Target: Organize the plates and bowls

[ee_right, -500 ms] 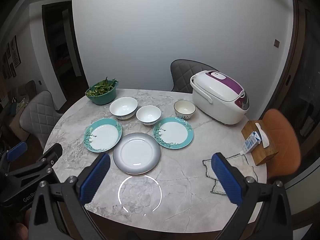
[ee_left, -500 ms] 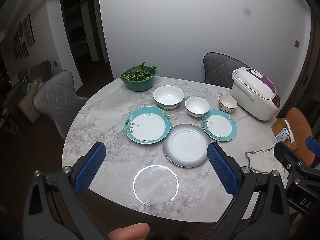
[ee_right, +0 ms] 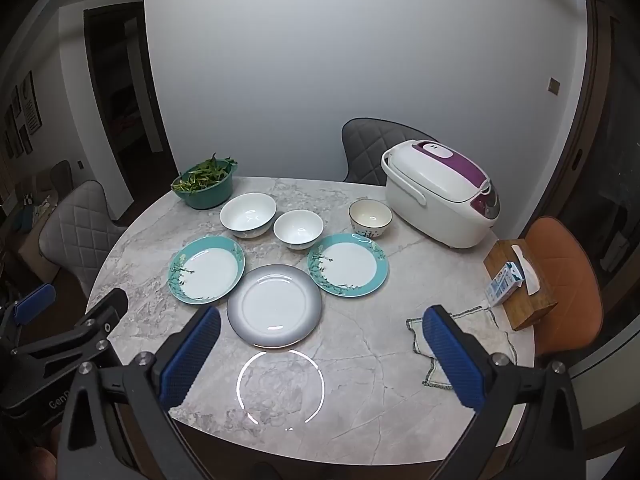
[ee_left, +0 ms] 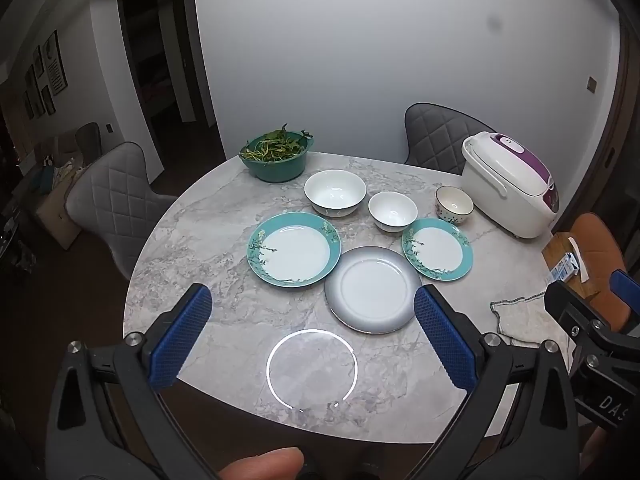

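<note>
Left wrist: grey plate [ee_left: 372, 289] between two teal plates [ee_left: 294, 249]

A white-and-purple rice cooker [ee_right: 440, 196] is sitting at the tabletop's [ee_right: 360, 380] far right, a green basin of greens [ee_right: 206, 186] is resting far left, a cloth [ee_right: 460, 344] is lying near the edge.

Grey-veined marble tabletop [ee_right: 360, 360]; two teal floral-rimmed plates [ee_right: 206, 270], one grey-rimmed plate [ee_right: 274, 306], white bowls [ee_right: 248, 214]; blue pads [ee_right: 452, 356].
</note>
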